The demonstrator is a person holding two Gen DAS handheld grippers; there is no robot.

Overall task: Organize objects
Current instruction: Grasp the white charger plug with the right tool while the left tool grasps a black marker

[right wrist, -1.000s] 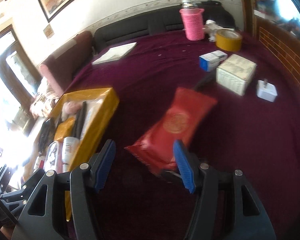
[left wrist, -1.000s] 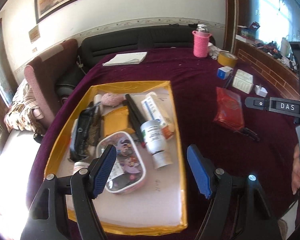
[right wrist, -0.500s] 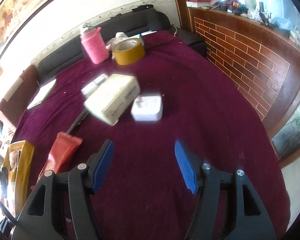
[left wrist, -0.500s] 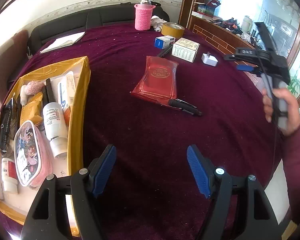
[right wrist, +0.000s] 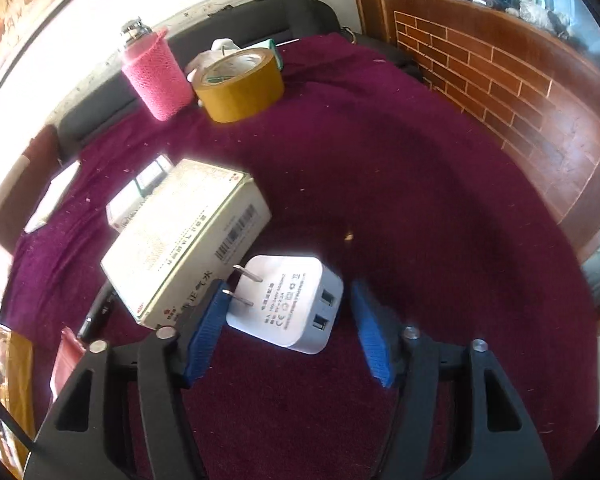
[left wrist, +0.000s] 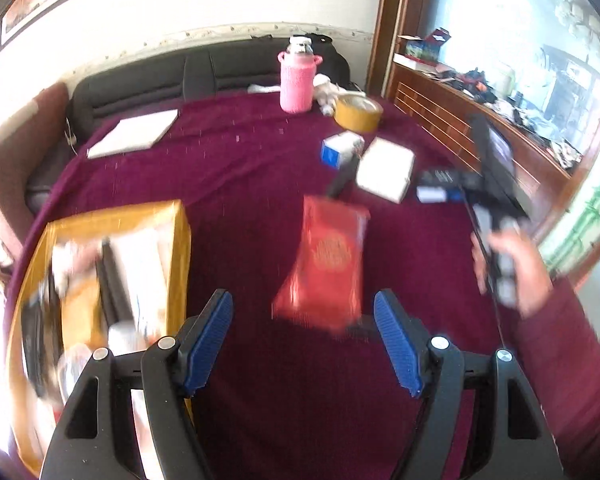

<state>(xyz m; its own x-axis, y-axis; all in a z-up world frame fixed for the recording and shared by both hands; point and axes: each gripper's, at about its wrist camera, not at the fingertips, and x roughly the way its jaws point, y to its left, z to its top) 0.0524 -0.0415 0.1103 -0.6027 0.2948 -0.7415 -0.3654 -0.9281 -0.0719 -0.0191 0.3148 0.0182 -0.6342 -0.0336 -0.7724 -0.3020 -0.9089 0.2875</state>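
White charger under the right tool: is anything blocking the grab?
Nothing lies between the right tool and the white charger; it already sits between the closing jaws. The cream box crowds its prong side, close to the left pad, so that pad has little room.

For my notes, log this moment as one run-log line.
right tongs: closing around white charger, not yet gripped | left tongs: open, empty, near red packet | yellow box: part filled

1. The charger (right wrist: 290,306) lies on the tabletop (right wrist: 420,200) between the right gripper (right wrist: 286,322) fingers — just right of the carton (right wrist: 180,240).
2. Behind the carton: tape roll (right wrist: 240,84), with the bottle (right wrist: 156,72) at its left.
3. The tray (left wrist: 180,240) sits far left — the pouch (left wrist: 328,264) lies to its right.
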